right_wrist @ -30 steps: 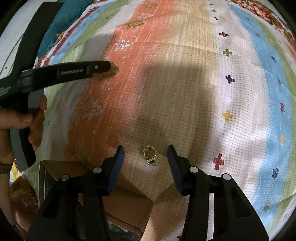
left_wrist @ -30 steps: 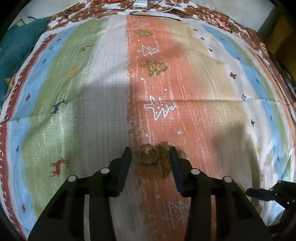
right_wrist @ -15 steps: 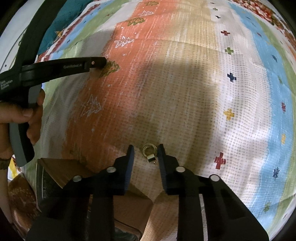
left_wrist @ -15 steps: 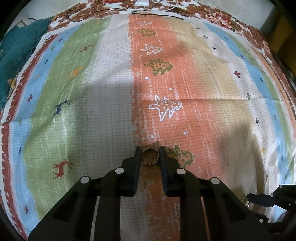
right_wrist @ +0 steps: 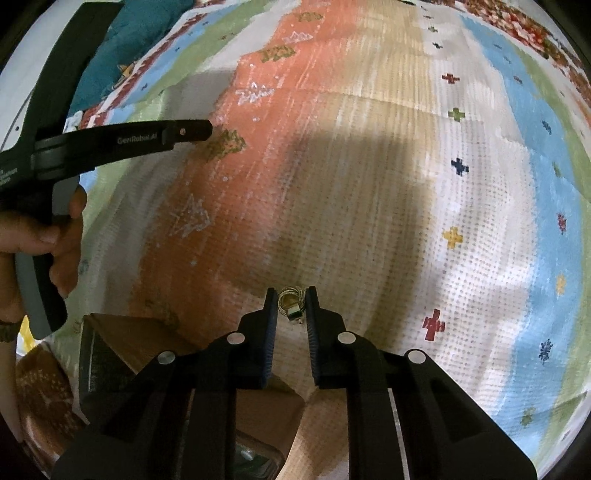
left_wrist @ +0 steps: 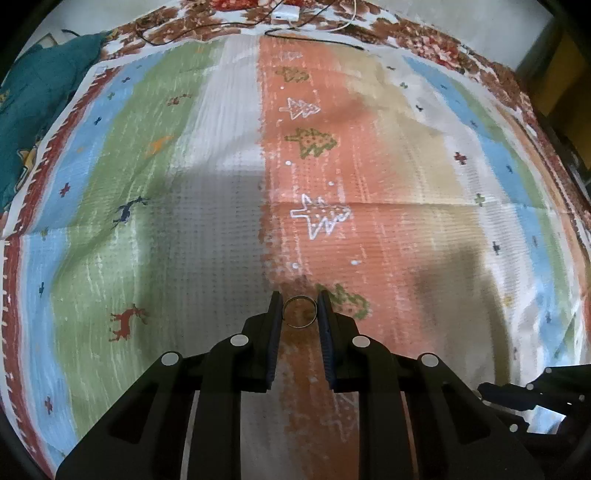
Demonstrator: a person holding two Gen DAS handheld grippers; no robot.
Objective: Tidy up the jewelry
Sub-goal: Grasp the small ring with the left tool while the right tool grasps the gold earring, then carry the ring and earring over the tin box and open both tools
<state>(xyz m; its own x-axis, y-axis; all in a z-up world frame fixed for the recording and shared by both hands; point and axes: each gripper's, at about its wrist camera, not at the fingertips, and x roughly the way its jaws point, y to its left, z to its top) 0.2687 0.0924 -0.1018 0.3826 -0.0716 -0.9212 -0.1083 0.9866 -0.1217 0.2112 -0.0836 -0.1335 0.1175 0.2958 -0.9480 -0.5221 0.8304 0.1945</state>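
Note:
A plain gold ring (left_wrist: 299, 312) sits between the fingertips of my left gripper (left_wrist: 298, 303), which is shut on it just above the striped cloth (left_wrist: 207, 221). A small gold ring with a green stone (right_wrist: 290, 305) sits between the fingertips of my right gripper (right_wrist: 291, 297), which is shut on it. The left gripper also shows from the side in the right wrist view (right_wrist: 192, 131), held by a hand (right_wrist: 55, 240). A brown jewelry box (right_wrist: 140, 350) lies under the right gripper, partly hidden by it.
The striped cloth with tree and reindeer prints covers the whole surface. A teal fabric (left_wrist: 33, 99) lies at the far left. A white charger with cables (left_wrist: 284, 14) lies at the far edge.
Both grippers went from open around their rings to shut on them. Both views have shifted slightly, with the rings staying between the fingertips.

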